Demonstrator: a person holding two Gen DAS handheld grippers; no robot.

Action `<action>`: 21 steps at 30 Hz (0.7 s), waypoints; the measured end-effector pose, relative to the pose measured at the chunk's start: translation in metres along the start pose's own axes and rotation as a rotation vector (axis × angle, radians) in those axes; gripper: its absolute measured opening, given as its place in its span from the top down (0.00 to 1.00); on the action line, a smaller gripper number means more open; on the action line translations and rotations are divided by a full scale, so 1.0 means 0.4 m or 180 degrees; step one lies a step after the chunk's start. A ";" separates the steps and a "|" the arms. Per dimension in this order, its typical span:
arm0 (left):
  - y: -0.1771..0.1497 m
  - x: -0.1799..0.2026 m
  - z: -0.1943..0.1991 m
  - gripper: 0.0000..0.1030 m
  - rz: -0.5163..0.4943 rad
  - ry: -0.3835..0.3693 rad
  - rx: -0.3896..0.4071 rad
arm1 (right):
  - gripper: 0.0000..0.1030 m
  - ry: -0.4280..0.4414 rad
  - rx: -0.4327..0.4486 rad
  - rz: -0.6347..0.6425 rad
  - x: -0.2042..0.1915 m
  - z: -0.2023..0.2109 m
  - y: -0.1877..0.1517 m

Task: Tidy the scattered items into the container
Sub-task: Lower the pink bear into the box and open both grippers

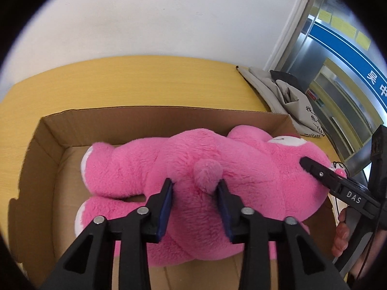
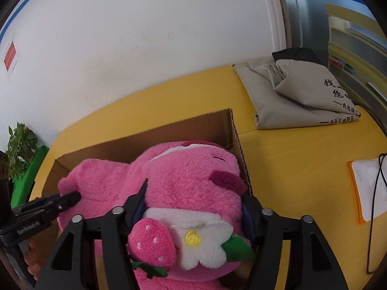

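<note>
A big pink plush bear [image 1: 193,169] lies on its side in the open cardboard box [image 1: 48,149], which sits on the yellow table [image 1: 145,77]. The bear fills most of the box, its feet toward the box's left wall and its head over the box's right-hand end.

The left gripper [image 1: 194,186] is over the bear's rump. Its blue-padded fingers [image 1: 167,200] stand on either side of the small tail [image 1: 208,174], with the right pad brushing the tail and the left one against the fur. The jaws look parted rather than clenched, and the fur between them is not pinched.

The right gripper [image 2: 197,205] is at the bear's head, its fingers [image 2: 136,200] spread wide on both flanks of it. The head bulges between them, and from this angle I can't be sure whether the pads press into the plush or only rest beside it. A strawberry [image 2: 152,241] and a white flower [image 2: 203,244] are sewn on the head, close to the camera.

Beyond the box's right end a folded grey cloth bag [image 2: 290,94] with black lettering lies on the table. To the right of the box is a white pouch [image 2: 367,188] with an orange edge.
</note>
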State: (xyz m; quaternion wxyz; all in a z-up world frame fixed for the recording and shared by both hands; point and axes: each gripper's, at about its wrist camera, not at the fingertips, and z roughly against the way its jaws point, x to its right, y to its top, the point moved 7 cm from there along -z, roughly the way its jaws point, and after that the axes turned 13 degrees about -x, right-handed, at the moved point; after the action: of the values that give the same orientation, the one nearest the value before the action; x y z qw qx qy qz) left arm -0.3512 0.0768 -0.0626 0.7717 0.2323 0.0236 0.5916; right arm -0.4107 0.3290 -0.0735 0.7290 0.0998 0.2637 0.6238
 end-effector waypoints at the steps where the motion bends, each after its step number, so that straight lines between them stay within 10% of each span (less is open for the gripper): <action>1: -0.011 -0.009 0.021 0.56 -0.0023 -0.0008 0.0005 | 0.18 0.0017 -0.0079 0.0039 0.002 -0.001 -0.005; 8: -0.181 -0.172 0.174 0.51 -0.0086 0.0523 -0.0316 | 0.03 0.0317 -0.0339 0.0629 -0.032 0.146 -0.164; 21: -0.458 -0.265 0.177 0.52 0.0172 0.0209 -0.1081 | 0.04 0.0174 -0.0981 0.1104 -0.079 0.132 -0.452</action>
State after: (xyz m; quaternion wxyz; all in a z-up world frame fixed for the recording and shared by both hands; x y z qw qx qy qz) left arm -0.1955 -0.0798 -0.0957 0.7825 0.0797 -0.0578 0.6148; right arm -0.2318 0.2717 -0.1066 0.6102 0.0141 0.1638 0.7750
